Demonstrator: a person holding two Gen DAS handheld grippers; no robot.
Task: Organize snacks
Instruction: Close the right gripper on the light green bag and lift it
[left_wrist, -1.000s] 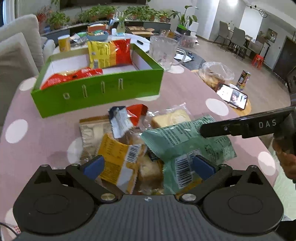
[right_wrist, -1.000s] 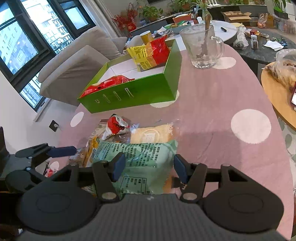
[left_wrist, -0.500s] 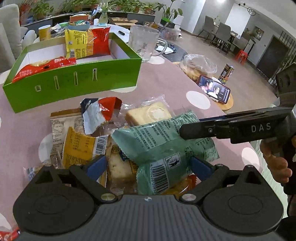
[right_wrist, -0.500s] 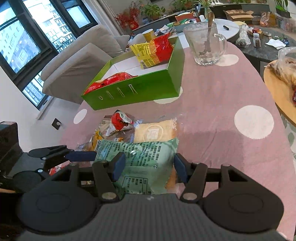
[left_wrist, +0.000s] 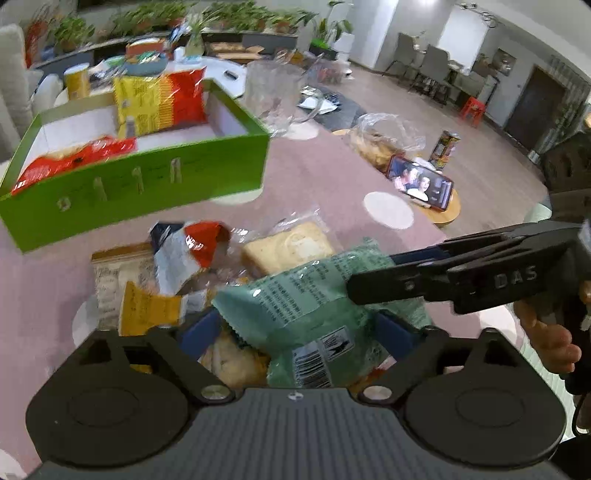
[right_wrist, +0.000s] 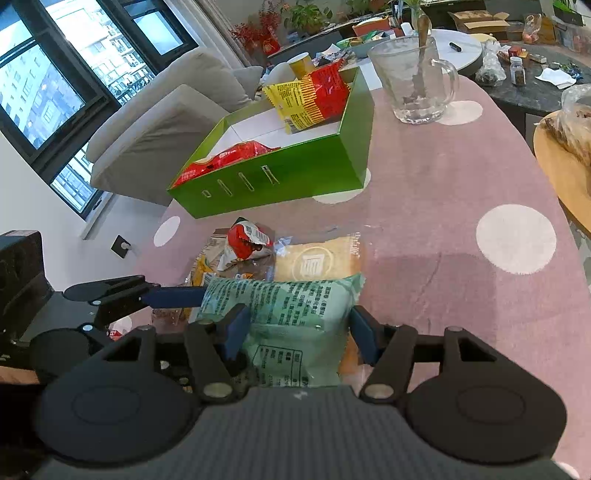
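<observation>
The jaws of the left gripper (left_wrist: 295, 328) are closing from their widest spread, with the green snack packet (left_wrist: 317, 302) between them; its blue pads sit just beside the packet's flanks, and no firm pinch shows yet. The jaws of the right gripper (right_wrist: 300, 328) stand as they did a second ago, clasped on the same packet from the opposite side, pads against both edges. Since then the left view has drawn nearer to the heap, and the packet's crimped, saw-toothed end has tipped up off the pile where it had lain flatter. This reads as a two-handed pickup or a handover in progress, and the packet has not yet been carried towards the green cardboard box (left_wrist: 147, 184), which stands beyond the heap on the pink, white-dotted surface (right_wrist: 424, 240). The packet is glossy film, puffed like a pillow, printed with small text and a barcode, and would likely crumple and slip under pressure. Under and behind it lie a clear-wrapped square cake (left_wrist: 291, 247), a crinkled red-and-white sachet (left_wrist: 188, 247) and a yellow foil packet (left_wrist: 147, 306), all loosely overlapping. The box is rigid, with straight walls, a white inside and slots cut in its front; it already holds a red-and-yellow bag (left_wrist: 159, 99) leaning on the far wall and a flat red pack (left_wrist: 74, 162) at its left end. A ribbed glass mug (right_wrist: 413, 81) stands just beside the box
</observation>
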